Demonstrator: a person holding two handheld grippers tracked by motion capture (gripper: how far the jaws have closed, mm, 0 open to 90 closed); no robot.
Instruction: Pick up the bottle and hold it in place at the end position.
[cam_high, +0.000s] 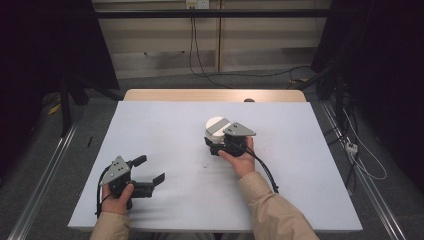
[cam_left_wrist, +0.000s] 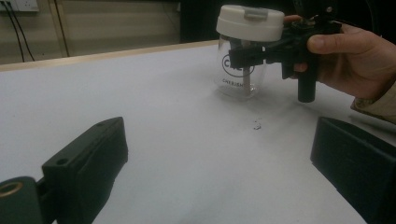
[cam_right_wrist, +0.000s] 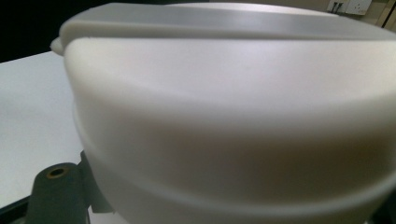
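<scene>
- Our right tool (cam_high: 216, 141) is clenched on the clear jar (cam_left_wrist: 241, 74), jaws biting the glass body just under the white lid (cam_left_wrist: 250, 22). Gripping there leaves the lid free on top, likely for opening.
- Jar stands upright on the tabletop (cam_high: 165, 125), right of centre and toward the far side; base looks seated, so the surface carries the weight.
- Our left tool (cam_high: 150, 171) is released, jaws wide with nothing between them, parked near the front-left edge, well apart from the jar, aimed its way. Probably staged for the lid.
- Small crumb (cam_left_wrist: 257, 125) lies on the tabletop in front of the jar.
</scene>
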